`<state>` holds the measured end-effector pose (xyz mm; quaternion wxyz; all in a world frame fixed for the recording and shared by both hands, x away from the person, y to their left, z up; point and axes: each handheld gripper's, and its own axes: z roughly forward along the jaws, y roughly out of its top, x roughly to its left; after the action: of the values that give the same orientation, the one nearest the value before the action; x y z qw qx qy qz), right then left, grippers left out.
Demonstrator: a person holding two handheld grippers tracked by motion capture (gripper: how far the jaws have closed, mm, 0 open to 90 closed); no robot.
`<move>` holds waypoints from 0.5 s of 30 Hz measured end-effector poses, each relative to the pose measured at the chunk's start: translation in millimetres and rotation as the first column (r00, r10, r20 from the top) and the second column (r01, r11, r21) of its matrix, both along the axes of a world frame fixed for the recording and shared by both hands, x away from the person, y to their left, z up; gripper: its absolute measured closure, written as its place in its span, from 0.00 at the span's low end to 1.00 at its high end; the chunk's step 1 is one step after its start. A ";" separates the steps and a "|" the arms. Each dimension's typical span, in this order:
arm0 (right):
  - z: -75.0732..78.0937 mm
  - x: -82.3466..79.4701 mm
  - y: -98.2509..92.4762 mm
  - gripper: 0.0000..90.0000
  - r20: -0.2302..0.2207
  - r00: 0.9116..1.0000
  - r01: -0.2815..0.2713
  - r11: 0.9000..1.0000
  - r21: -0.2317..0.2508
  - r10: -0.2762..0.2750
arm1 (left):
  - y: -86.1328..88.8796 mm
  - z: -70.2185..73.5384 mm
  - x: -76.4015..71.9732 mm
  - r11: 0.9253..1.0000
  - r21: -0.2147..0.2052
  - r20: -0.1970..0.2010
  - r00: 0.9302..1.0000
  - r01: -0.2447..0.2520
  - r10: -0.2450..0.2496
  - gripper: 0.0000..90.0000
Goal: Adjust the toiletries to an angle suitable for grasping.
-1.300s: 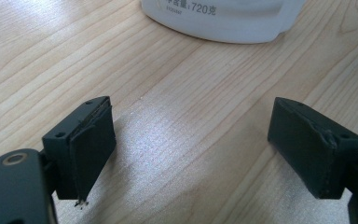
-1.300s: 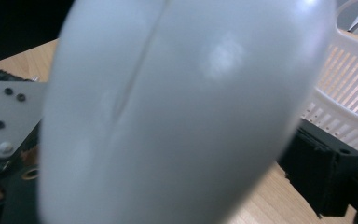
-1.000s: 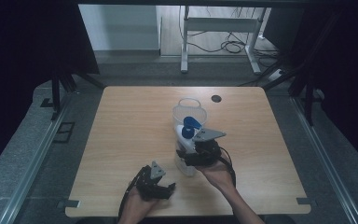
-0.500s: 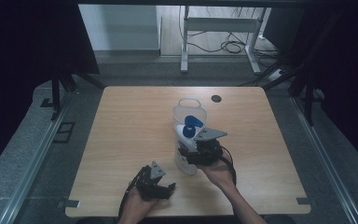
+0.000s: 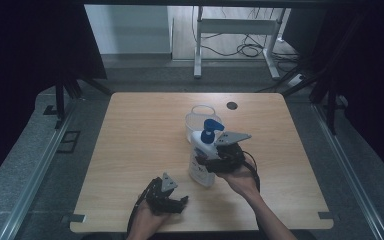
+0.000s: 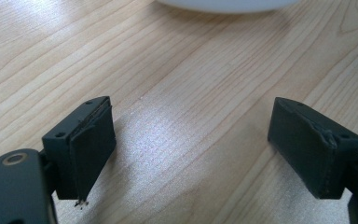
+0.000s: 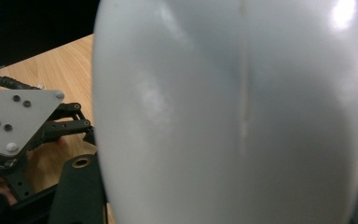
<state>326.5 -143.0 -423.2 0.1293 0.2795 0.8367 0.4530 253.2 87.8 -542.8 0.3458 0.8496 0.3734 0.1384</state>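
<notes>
A white pump bottle with a blue pump head stands on the wooden table, a little right of centre. My right gripper comes at it from the right and is shut on its body. The right gripper view looks straight onto the bottle's pale side. My left gripper lies near the table's front edge, left of the bottle. Its jaws are open wide over bare wood, with nothing between them. Its grey plate appears at the left of the right gripper view.
A clear round plastic container stands just behind the bottle. Farther back is a small dark round spot on the tabletop. A white rounded edge crosses the top of the left gripper view. The table's left half is bare wood.
The right gripper now sits snug against the bottle, which stays in the same spot. The left gripper has not moved.
</notes>
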 end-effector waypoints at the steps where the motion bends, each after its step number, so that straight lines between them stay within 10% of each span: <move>1: 1.7 0.6 -0.3 0.41 0.001 1.000 -0.003 1.000 0.000 0.003 | 0.0 0.0 0.0 1.000 0.000 0.000 1.000 0.000 0.000 0.16; 15: 25.0 11.8 -6.2 0.41 0.014 0.998 -0.056 0.998 0.004 0.056 | 0.0 0.0 0.0 1.000 -0.001 0.000 1.000 0.000 0.000 0.16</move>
<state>338.3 -149.2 -398.1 0.1216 0.2531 0.8424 0.4599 253.2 87.8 -542.8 0.3462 0.8494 0.3736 0.1380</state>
